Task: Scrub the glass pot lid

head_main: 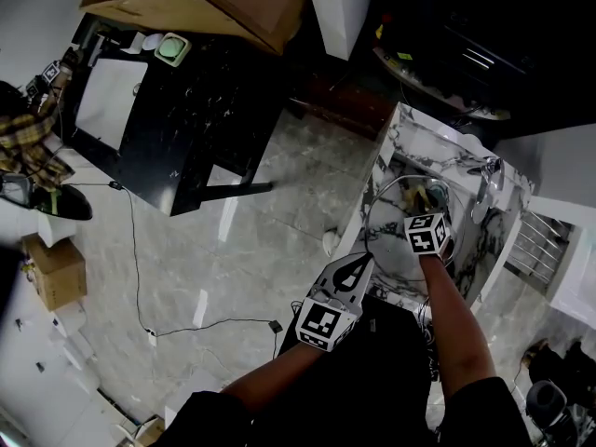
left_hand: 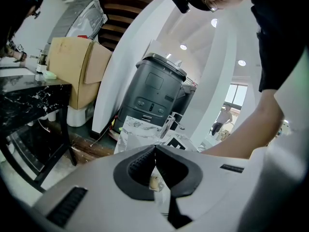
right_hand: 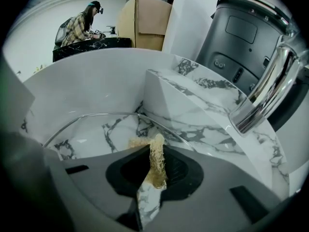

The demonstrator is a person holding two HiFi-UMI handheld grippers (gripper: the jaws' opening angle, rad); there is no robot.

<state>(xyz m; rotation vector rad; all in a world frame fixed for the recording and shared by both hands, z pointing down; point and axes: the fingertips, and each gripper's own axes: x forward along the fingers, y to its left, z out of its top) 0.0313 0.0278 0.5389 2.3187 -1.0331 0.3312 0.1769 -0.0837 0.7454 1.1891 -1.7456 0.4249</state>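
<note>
White marble with grey veins: the counter (head_main: 402, 127) and the sink basin (right_hand: 87, 81) sunk into it, at the right of the scene. A chrome faucet (right_hand: 263, 93) curves over the basin's right side. The floor (head_main: 261, 240) is pale grey stone tile, with a thin black cable (head_main: 200, 324) trailing across it. Far left stands a black marbled table (head_main: 200, 110) with an open cardboard box (head_main: 223, 3) beyond it. A dark grey bin-shaped unit (left_hand: 154, 93) stands behind the counter. A person in a plaid shirt (right_hand: 84, 23) works at the far table.

The glass pot lid (right_hand: 96, 134) lies inside the basin, and its metal rim arcs across the right gripper view just beyond the jaws.

Right gripper (right_hand: 155, 151): jaws clamped on a beige fibrous scrubber (right_hand: 157, 166), a tuft of which sticks out past the tips toward the lid. I cannot tell whether the tuft touches the glass.

Left gripper (left_hand: 155, 148): jaws closed, with the ribbed pads (left_hand: 140, 163) meeting at the tips and nothing visibly held between them. A small beige spot shows through the gap behind the tips, too small to identify. In the head view this gripper sits at the near left edge of the sink, pointing toward the basin.
</note>
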